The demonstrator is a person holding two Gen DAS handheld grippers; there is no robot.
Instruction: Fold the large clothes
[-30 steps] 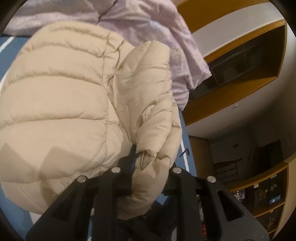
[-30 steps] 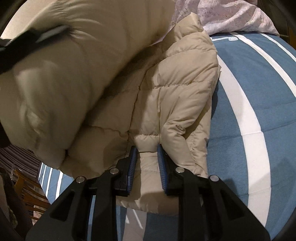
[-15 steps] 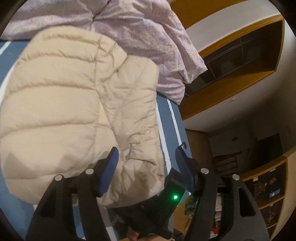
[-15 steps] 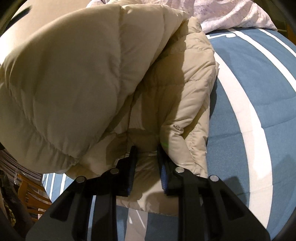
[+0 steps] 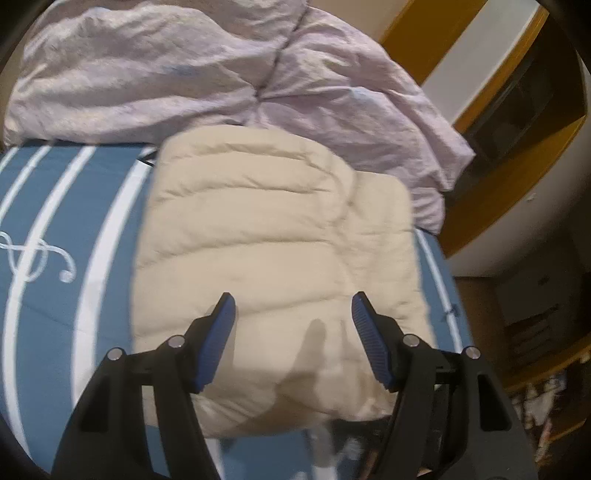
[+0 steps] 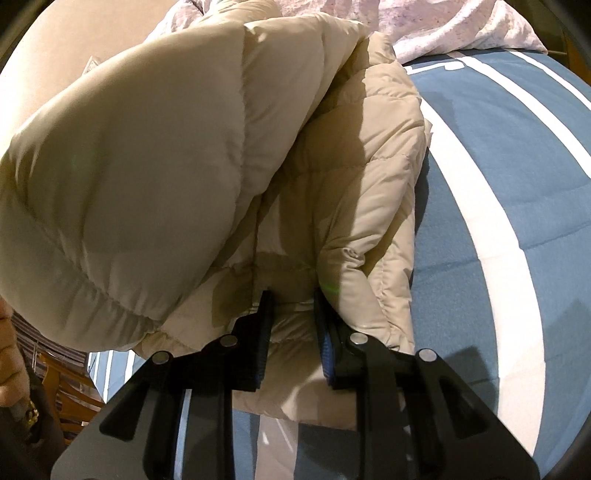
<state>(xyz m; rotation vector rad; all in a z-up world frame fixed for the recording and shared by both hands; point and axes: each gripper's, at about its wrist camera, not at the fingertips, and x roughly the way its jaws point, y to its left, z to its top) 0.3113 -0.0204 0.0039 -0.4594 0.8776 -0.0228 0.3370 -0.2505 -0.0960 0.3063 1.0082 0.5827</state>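
A beige quilted puffer jacket (image 5: 280,251) lies folded into a bundle on the blue bed cover (image 5: 62,206). My left gripper (image 5: 291,310) is open and empty, held just above the jacket's near part. In the right wrist view the jacket (image 6: 155,166) fills the left and middle, with one folded layer lying over another. My right gripper (image 6: 291,306) is shut on a fold of the jacket at its near edge.
A crumpled pale lilac duvet (image 5: 207,70) lies behind the jacket and shows in the right wrist view (image 6: 443,26) too. The bed cover (image 6: 517,184) has white stripes. Wooden shelving (image 5: 517,110) stands beyond the bed's right edge. A hand (image 6: 9,354) shows at the far left.
My left gripper let go of the jacket, opened wide and drew back. The released layer dropped flat onto the bundle. My right gripper stayed shut on its fold.
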